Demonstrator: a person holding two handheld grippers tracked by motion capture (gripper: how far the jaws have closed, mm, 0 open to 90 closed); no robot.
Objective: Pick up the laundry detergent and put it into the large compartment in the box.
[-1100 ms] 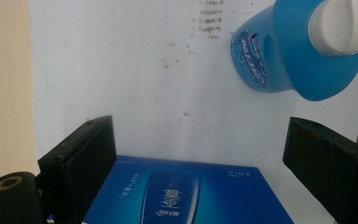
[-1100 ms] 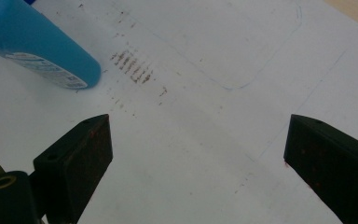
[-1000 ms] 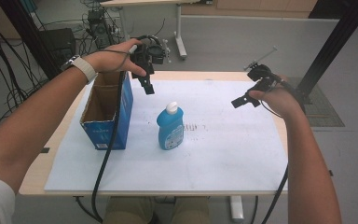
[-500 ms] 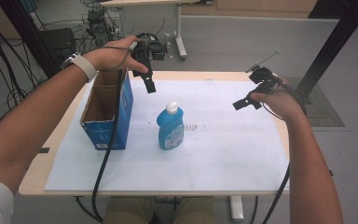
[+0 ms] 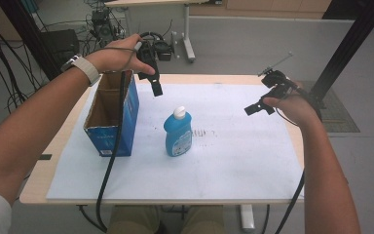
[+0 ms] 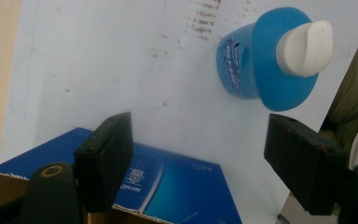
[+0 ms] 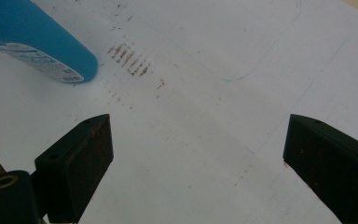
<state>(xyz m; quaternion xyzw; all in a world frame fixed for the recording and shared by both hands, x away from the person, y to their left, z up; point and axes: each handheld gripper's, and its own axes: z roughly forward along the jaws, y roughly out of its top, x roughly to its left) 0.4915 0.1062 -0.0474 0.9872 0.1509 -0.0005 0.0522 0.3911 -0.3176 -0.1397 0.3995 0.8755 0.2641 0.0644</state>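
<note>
A blue bottle (image 5: 177, 134) stands upright on the white sheet (image 5: 233, 161) that covers most of the counter (image 5: 53, 161), a little left of the sheet's middle and well clear of every edge. It is a squat, flattened plastic bottle with sloping shoulders, a white cap (image 5: 178, 112) on a short neck, and a pale printed label on its front. In the left gripper view the bottle (image 6: 265, 70) is seen from above, its cap (image 6: 307, 46) a rounded white oval over the wider blue body; in the right gripper view the lower part of the bottle (image 7: 32, 42) shows at the upper left with the label's small print.

Just to its left, nearer the counter's left edge, stands an open cardboard box (image 5: 112, 114) with blue printed sides and a plain brown inside, apart from the bottle.

The left tongs (image 5: 156, 87) hang in the air over the back of the sheet, beyond the box's far right corner. Their jaws have just been closing, yet they stand apart with nothing between them. The right tongs (image 5: 255, 108) hover over the sheet's right side toward the back edge, jaws wide apart and empty. Faint brown smudges (image 5: 202, 132) mark the sheet just right of the bottle.
</note>
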